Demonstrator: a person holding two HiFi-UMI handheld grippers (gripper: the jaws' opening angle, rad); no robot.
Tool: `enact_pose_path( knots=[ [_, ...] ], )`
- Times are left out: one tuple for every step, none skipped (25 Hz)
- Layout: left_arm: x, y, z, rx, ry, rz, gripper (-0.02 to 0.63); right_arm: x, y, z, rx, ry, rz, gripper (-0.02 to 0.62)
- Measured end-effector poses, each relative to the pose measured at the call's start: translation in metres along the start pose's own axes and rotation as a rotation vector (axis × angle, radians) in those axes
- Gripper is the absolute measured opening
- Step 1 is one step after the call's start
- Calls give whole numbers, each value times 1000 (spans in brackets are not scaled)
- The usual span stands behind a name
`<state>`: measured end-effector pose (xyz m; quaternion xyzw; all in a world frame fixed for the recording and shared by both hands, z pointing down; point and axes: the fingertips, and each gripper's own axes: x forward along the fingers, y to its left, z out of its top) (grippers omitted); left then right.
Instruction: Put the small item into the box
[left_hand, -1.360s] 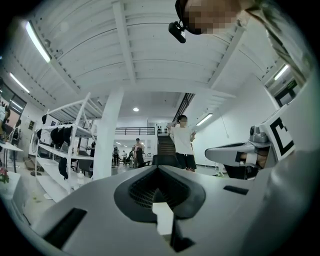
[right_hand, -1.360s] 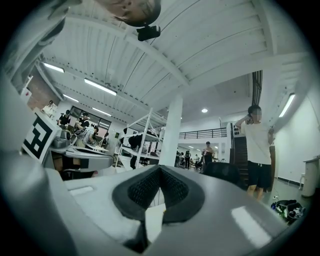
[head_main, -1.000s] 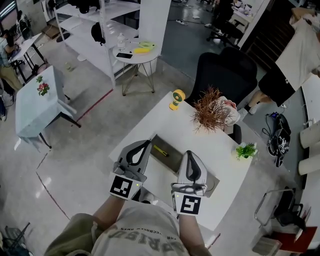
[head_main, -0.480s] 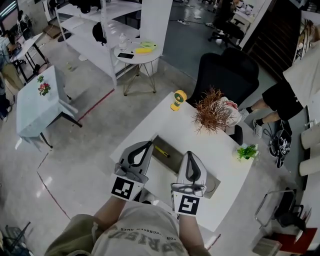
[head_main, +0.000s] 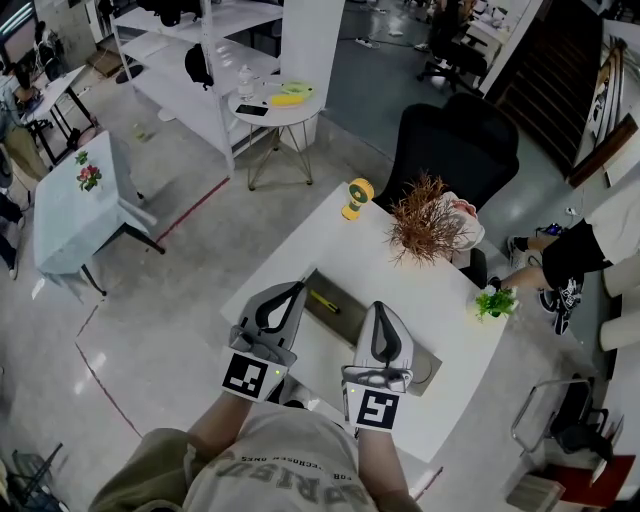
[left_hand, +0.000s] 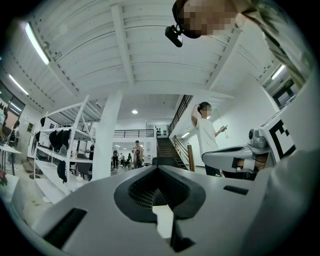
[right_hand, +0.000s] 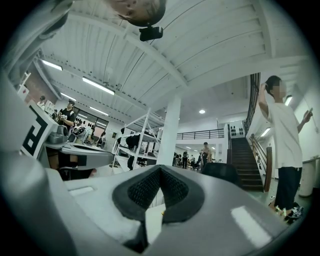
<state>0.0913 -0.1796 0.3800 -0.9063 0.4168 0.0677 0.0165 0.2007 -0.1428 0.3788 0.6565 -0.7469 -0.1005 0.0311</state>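
Left gripper (head_main: 290, 292): fingers pressed together, nothing between them; held over the lower left part of the white bench (head_main: 390, 265).
Right gripper (head_main: 381, 312): fingers likewise closed and empty; just right of the left one, above the box.
Box: shallow olive-grey open box (head_main: 426, 362) lying across the middle of the bench, partly covered by both grippers.
Small item: thin yellow stick-like piece (head_main: 322, 301), apparently already lying inside the box's upper left end, between the two grippers' tips.
Task state, as a judgement: either done or awaiting another item; no other small item to be seen outside the box.
Risk, aiming: both gripper views look out over the room and ceiling, not down at the bench, so any reach would likely start blind.
Risk, grasp: closed fingers would push the yellow piece along the box floor rather than take it; opening needed first.
Risk, slipping: a thin piece lying flat probably gives little to pinch; could skid against the box wall.
Risk, crowding: the two grippers sit near each other, so a sideways swing could knock them together.
Risk, bystanders: dried rust-brown plant (head_main: 425, 222), little green plant (head_main: 492, 301) and yellow fan-like object (head_main: 353, 198) stand on the far half of the bench, toppled only by a long overreach.
Writing, grippers: black-and-white square marker patterns on the cubes, angular shapes and not words.
Writing, shirt: upside-down lettering at the lower edge of the head view, not reliably readable.
Brands: none legible.
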Motion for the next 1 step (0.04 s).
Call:
enact_pose_path(
  knots=[
    [0,0,0,-1,-1,1,9,0,0,1,1,-4,2,-2]
  ],
)
